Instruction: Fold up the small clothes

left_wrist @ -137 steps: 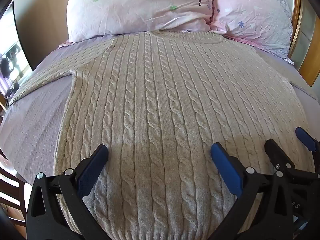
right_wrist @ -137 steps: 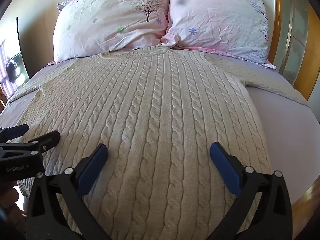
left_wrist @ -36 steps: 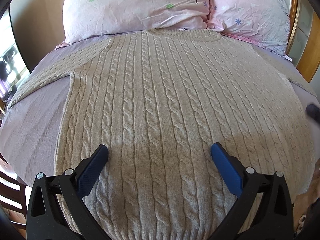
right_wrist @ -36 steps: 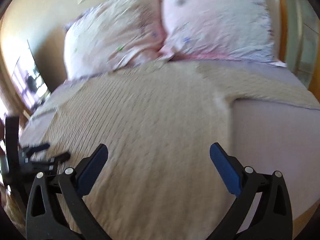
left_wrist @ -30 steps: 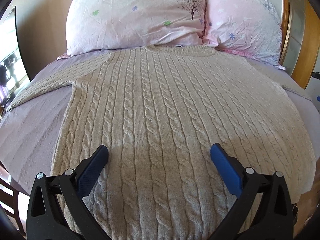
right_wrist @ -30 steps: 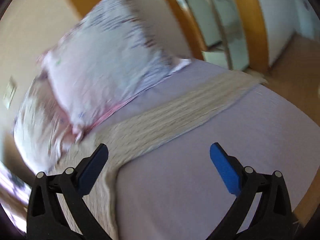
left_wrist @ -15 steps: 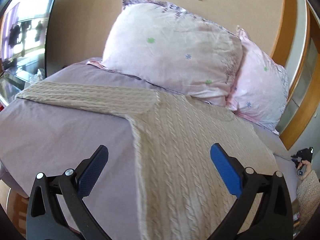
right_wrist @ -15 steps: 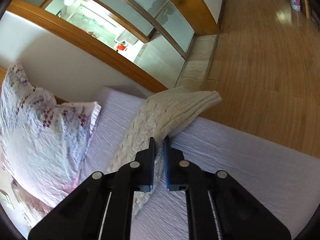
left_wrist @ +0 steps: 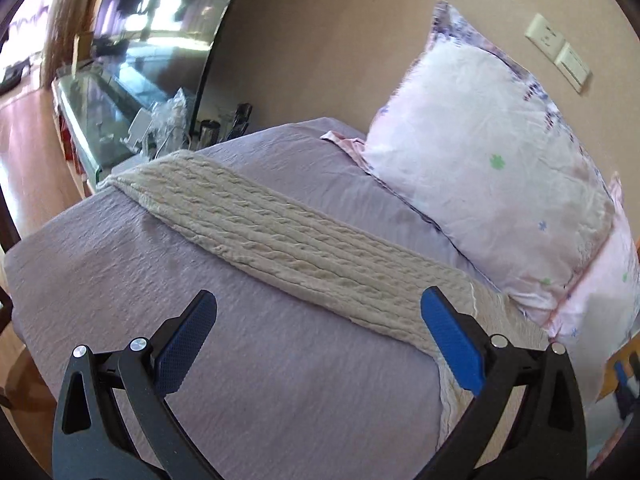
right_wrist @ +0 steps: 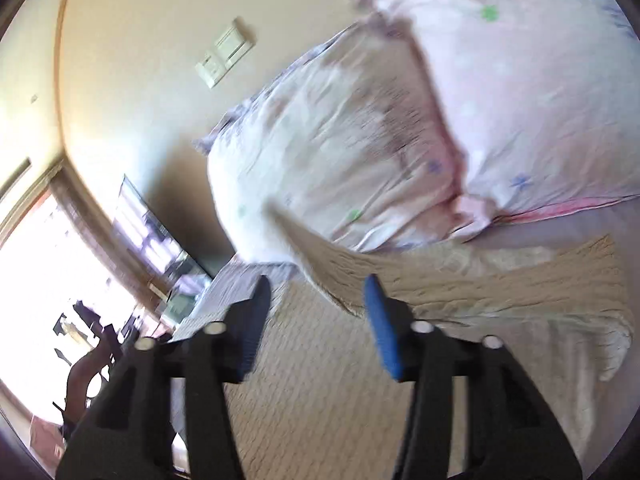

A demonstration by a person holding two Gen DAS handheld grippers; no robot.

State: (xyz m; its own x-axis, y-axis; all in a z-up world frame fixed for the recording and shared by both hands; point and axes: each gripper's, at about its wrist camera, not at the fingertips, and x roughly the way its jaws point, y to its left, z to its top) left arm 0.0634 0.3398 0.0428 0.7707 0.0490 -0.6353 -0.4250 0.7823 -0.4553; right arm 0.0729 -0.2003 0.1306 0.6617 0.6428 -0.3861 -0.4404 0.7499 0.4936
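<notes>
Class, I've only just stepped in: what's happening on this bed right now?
A person with a gripper in each hand is folding a cream cable-knit sweater spread on a lilac bedsheet below two pillows. The right sleeve is lifted over the sweater's body, just ahead of the open right gripper; the blurred picture leaves unclear whether it is released. The left gripper, open and empty, points at the left sleeve, which lies flat and unfolded.
</notes>
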